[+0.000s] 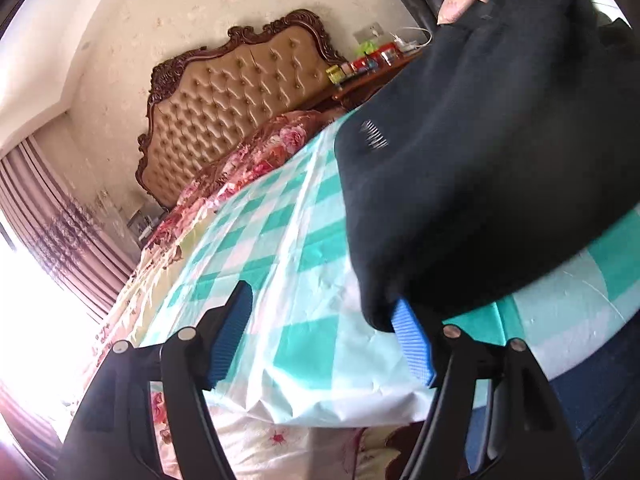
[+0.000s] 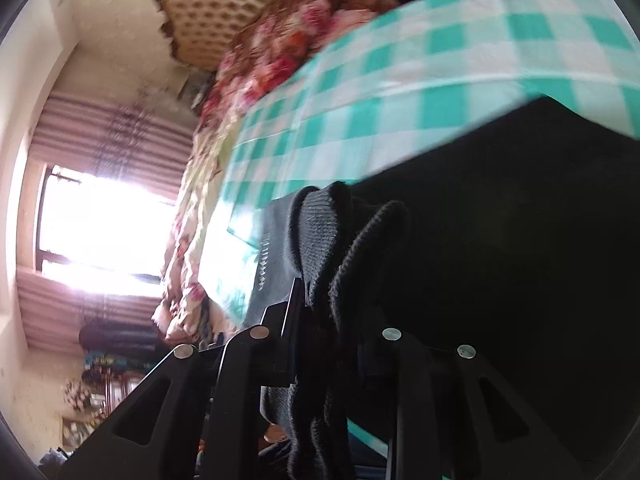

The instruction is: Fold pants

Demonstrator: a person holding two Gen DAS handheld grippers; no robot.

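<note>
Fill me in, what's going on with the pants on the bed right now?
A person with a gripper in each hand is folding dark pants on a bed covered by a green-and-white checked sheet. The right gripper is clamped on a bunched ribbed edge of the pants. The left gripper is open; one blue pad sits right at the fabric's lower corner, but nothing is pinched between the pads. The fold is not finished.

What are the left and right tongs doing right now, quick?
Left tongs: open, holding nothing; the dark navy fabric pants drape against one blue pad.
Right tongs: shut on the pants' black ribbed cuffs.
</note>
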